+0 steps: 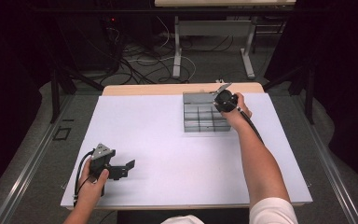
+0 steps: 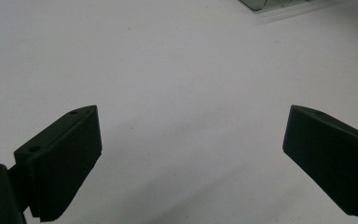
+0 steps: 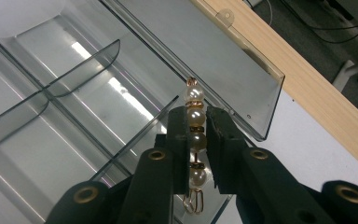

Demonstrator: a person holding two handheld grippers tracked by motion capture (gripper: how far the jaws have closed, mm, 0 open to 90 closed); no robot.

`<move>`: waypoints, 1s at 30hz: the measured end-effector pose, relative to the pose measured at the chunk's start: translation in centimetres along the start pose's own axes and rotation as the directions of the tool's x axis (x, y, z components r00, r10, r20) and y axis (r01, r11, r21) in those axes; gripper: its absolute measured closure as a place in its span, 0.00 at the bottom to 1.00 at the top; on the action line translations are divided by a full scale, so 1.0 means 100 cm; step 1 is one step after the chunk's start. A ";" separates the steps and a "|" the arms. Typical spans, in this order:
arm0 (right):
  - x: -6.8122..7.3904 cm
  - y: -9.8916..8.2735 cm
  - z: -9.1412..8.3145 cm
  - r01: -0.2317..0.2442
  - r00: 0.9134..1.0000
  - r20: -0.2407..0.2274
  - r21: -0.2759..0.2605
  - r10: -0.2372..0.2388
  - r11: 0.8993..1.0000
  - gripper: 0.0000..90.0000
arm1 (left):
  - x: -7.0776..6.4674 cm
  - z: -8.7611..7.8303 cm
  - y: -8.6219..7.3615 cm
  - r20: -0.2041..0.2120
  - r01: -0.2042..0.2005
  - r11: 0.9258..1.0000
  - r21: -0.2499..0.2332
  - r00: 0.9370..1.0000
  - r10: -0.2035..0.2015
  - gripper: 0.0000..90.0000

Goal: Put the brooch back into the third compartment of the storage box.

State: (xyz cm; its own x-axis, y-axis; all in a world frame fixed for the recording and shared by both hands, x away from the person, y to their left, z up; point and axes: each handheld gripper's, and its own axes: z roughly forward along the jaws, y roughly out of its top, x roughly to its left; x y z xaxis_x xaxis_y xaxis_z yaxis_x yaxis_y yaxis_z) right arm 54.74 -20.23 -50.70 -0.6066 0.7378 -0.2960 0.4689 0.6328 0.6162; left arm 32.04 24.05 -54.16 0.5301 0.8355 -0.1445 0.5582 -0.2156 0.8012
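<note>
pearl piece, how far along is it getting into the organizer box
Done: the right gripper is shut on the pearl piece and holds it over the clear organizer box, lid open. In hand: positioning above a compartment. Left: releasing it inside. The left gripper waits open over the bare white table.

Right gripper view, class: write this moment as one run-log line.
right claw: shut on pearl strand | place: above clear divided box | left claw: open, over white table

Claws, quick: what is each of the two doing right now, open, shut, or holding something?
Left claw: open, nothing between its jaws, over the white table.
Right claw: shut on a pearl bead string, above the clear compartment box.
</note>
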 end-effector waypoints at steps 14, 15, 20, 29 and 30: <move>0.004 0.002 -0.009 -0.077 0.997 -0.015 -0.067 0.076 0.995 0.63 | -0.001 0.001 0.000 -0.003 -0.008 1.000 -0.006 1.000 0.008 0.05; 0.004 0.003 -0.010 -0.093 0.996 -0.021 -0.072 0.092 0.993 0.61 | -0.002 0.001 0.000 -0.003 -0.002 1.000 -0.005 1.000 0.002 0.05; 0.005 0.004 -0.015 -0.141 0.989 -0.044 -0.091 0.138 0.986 0.55 | -0.002 0.002 0.001 0.007 -0.007 1.000 0.002 1.000 0.007 0.05; 0.012 0.007 -0.026 -0.157 0.986 -0.080 -0.110 0.149 0.981 0.45 | -0.002 0.003 0.001 0.005 -0.014 1.000 0.005 1.000 0.014 0.05; 0.014 0.008 -0.026 -0.167 0.984 -0.084 -0.111 0.158 0.980 0.45 | -0.002 0.003 0.002 0.005 -0.014 1.000 0.005 1.000 0.014 0.05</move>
State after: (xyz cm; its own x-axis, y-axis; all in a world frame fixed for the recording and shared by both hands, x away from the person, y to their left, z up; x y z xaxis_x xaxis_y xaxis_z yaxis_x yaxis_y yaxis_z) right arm 52.60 -19.35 -48.67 -0.5763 0.8064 -0.1326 0.4898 0.4708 0.7338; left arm 32.17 23.68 -54.15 0.5408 0.8301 -0.1363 0.5542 -0.2296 0.8001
